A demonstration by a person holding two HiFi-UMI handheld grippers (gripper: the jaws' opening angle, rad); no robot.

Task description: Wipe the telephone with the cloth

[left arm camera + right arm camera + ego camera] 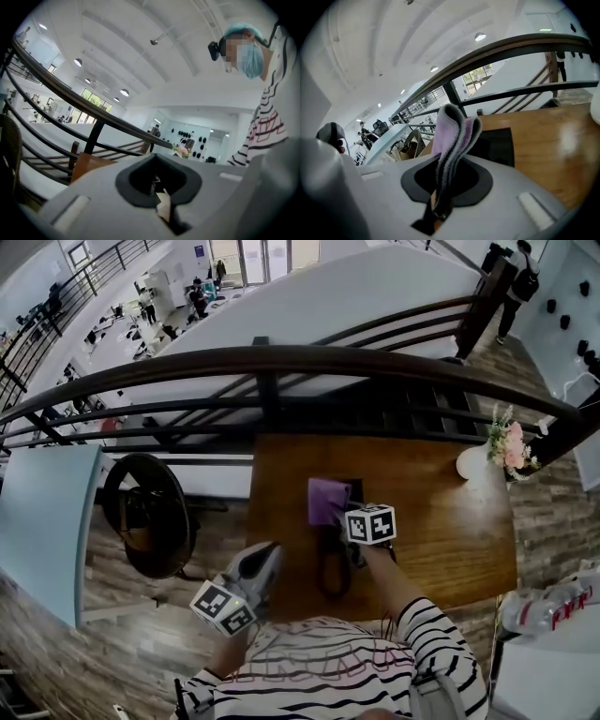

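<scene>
A purple cloth (326, 499) hangs over the black telephone (335, 563) on the wooden table (441, 531). My right gripper (341, 514) is shut on the cloth, just above the telephone's far end. In the right gripper view the folded cloth (452, 140) stands up out of the shut right gripper (439, 202), with the black telephone (499, 144) behind it. My left gripper (266, 556) hangs off the table's left front corner, tilted upward. It is shut and holds nothing in the left gripper view (161, 202).
A dark curved railing (281, 360) runs along the table's far side, with a drop to a lower floor beyond. A white vase of pink flowers (504, 448) stands at the table's far right corner. A round dark chair (150, 514) sits left; water bottles (553, 606) lie right.
</scene>
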